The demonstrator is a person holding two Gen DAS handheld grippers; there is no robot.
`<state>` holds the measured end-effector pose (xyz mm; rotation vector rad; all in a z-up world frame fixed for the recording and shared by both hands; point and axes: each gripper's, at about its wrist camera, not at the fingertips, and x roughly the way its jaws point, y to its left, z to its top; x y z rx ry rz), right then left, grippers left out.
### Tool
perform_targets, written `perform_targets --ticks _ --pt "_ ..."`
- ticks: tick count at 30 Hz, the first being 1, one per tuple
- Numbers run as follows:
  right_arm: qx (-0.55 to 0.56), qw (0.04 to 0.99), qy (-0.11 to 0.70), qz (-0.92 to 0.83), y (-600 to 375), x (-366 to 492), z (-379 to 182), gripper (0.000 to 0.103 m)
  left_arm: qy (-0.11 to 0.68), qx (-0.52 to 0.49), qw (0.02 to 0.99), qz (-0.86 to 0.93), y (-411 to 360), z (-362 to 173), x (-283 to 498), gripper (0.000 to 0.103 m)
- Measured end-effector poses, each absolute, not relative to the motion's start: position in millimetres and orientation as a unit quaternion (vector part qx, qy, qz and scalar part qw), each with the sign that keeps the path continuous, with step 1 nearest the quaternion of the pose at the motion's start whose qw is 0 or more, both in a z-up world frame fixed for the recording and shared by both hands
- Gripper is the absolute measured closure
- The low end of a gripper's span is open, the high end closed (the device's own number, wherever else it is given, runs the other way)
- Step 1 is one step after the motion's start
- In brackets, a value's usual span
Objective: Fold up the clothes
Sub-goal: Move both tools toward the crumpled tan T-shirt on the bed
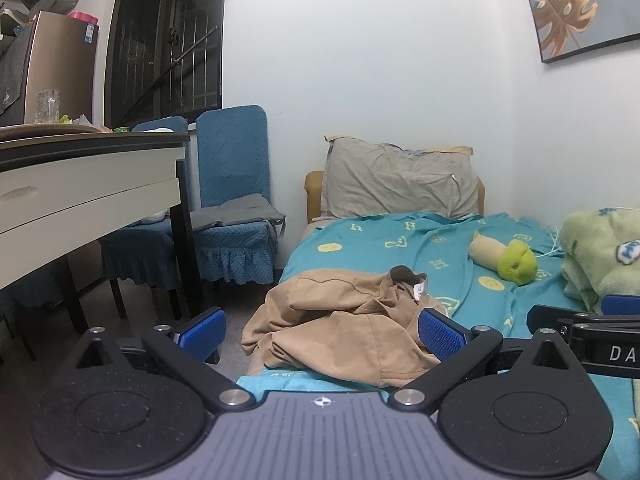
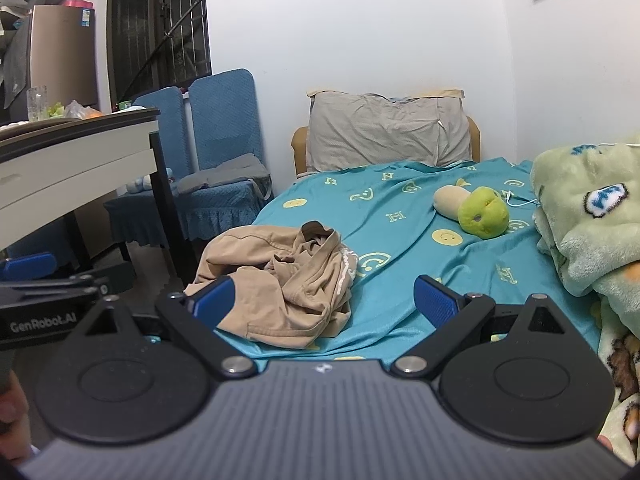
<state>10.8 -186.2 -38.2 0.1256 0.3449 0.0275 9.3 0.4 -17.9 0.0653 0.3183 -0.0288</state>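
Two tools hover over the near end of a bed (image 2: pixel 400 240), each with its blue-padded fingers spread wide and nothing between them. The left tool (image 1: pixel 322 334) faces a crumpled tan garment (image 1: pixel 344 332) that lies in a heap at the bed's near left corner, on the teal sheet (image 1: pixel 400 240) printed with yellow smiley faces and pale letter shapes, among them an "H". In the left wrist view the garment fills the gap between the fingers (image 1: pixel 440 334), though whether they touch the cloth cannot be told. A small white label (image 1: pixel 420 290) shows at the garment's dark-lined opening; its print is too small to read.

The right tool (image 2: pixel 324 304) sits further right, with the same garment (image 2: pixel 280 280) in front of its left finger (image 2: pixel 212 302) and bare sheet ahead of the right one. The left tool's side reaches into the right wrist view at the left edge, and its black body reads "GenRobot.AI" (image 2: pixel 42 326). In the left wrist view, the right tool's body at the right edge shows the letters "DA" (image 1: pixel 622 354), cut off by the frame.

Farther up the bed lies a plush toy (image 2: pixel 476 210) with a green head and cream body, near a pale green fleece blanket (image 2: pixel 592 216) bunched along the right side. A grey pillow (image 2: pixel 384 132) leans at the head of the bed. Left of the bed stand two blue-covered chairs (image 2: pixel 216 140) and a white worktop (image 2: pixel 80 160).
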Motion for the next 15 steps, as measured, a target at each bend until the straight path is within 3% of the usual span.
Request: perform_targets --ticks 15 --pt "0.080 0.983 0.165 -0.007 -194 12 -34 0.005 0.164 0.021 0.986 -0.011 9 -22 22 0.000"
